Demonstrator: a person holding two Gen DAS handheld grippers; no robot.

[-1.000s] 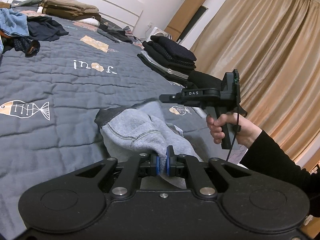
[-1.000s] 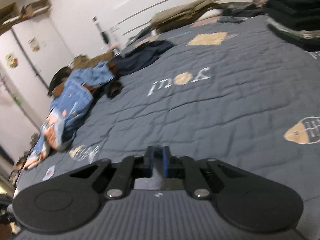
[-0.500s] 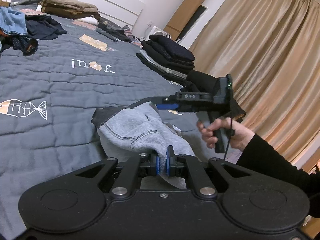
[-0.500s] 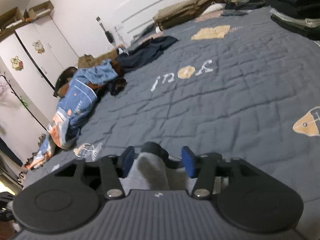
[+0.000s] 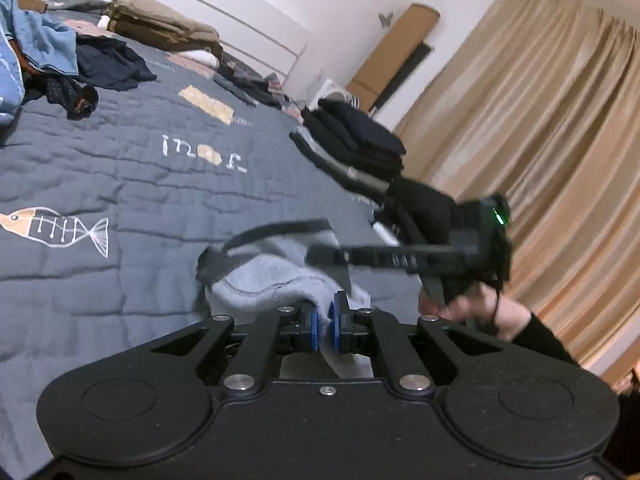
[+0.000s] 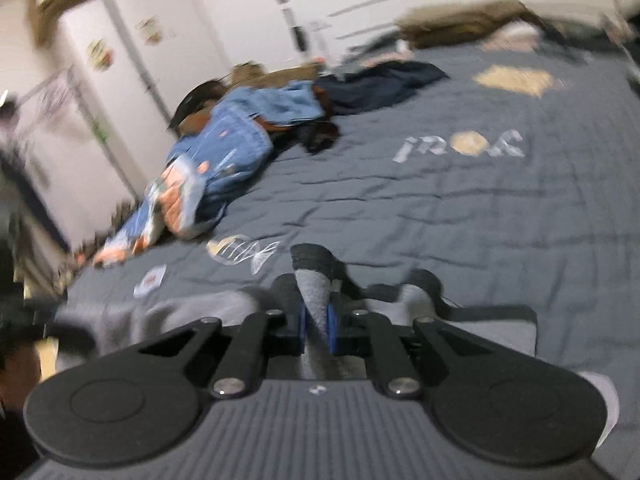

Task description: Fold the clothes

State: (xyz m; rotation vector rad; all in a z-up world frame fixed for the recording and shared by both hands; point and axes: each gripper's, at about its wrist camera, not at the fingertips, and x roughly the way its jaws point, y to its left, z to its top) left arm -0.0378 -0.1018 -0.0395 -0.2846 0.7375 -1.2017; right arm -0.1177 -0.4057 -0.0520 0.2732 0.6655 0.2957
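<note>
A light grey garment (image 5: 264,276) with a dark waistband lies bunched on the grey quilt (image 5: 120,184) near its front edge. My left gripper (image 5: 325,322) is shut on a fold of it between the blue pads. My right gripper (image 6: 316,320) has a cuff of the same grey garment (image 6: 314,280) with its dark band between its pads; its jaws are closing and the pads press on the cloth. In the left wrist view the right gripper (image 5: 320,254) reaches in from the right over the garment, held by a person's hand (image 5: 480,312).
A stack of folded dark clothes (image 5: 352,148) sits at the bed's right edge. Unfolded blue and dark clothes (image 6: 232,140) are heaped on the far left side. Folded khaki clothes (image 5: 164,28) lie by the headboard. Curtains (image 5: 540,120) hang to the right.
The right gripper moved in over the garment, opened around a dark-banded fold and closed on it. The left gripper kept its grip and hardly moved.
</note>
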